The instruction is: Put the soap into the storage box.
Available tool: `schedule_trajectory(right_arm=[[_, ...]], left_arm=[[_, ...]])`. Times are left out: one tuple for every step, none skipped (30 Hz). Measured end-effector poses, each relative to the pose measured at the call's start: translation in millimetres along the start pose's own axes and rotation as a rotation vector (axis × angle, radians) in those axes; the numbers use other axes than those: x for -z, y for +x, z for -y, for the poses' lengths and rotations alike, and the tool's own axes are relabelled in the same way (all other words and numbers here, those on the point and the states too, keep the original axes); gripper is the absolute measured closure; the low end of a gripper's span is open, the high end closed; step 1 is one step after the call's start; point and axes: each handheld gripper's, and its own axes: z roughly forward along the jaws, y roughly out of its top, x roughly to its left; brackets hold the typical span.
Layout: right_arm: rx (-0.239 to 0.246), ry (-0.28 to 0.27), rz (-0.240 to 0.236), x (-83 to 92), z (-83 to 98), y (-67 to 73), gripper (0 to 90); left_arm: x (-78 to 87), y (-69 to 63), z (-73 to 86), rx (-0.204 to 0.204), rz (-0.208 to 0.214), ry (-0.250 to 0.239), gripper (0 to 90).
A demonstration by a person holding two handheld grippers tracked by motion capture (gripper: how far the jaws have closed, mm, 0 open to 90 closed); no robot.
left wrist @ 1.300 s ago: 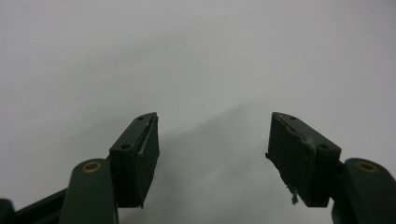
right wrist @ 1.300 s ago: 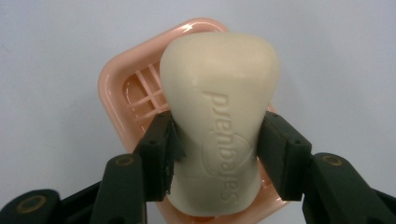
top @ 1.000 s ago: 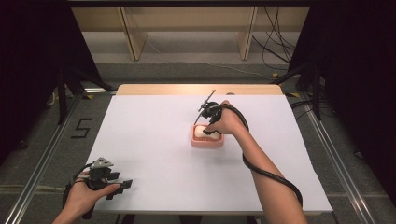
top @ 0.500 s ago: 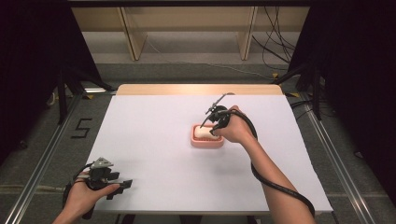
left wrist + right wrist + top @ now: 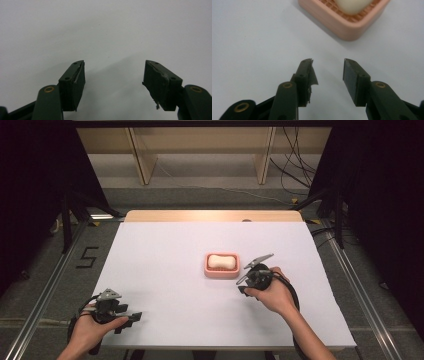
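Right gripper (image 5: 243, 285), jaws reopening and empty, is withdrawing from the soap (image 5: 222, 261) now lying in its pink dish (image 5: 220, 272); placement appears complete.

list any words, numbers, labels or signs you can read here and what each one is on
"5": a dark numeral marked on the grey floor, left of the white table.
No readable text on the pink soap dish, on the pale soap in it, or on either gripper in the gripper views.
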Motion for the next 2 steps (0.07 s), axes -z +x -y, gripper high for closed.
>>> schedule_trajectory(right_arm=[[0.000,-0.015,0.001,1.2,7.4,0.1,57.8],[0.014,-0.030,0.002,1.8,12.5,-1.3,57.5]], left_arm=[[-0.1,0.0,0.0,0.000,0.000,0.000,33.5],[-1.1,0.0,-0.5,0.000,-0.006,-0.004,33.4]])
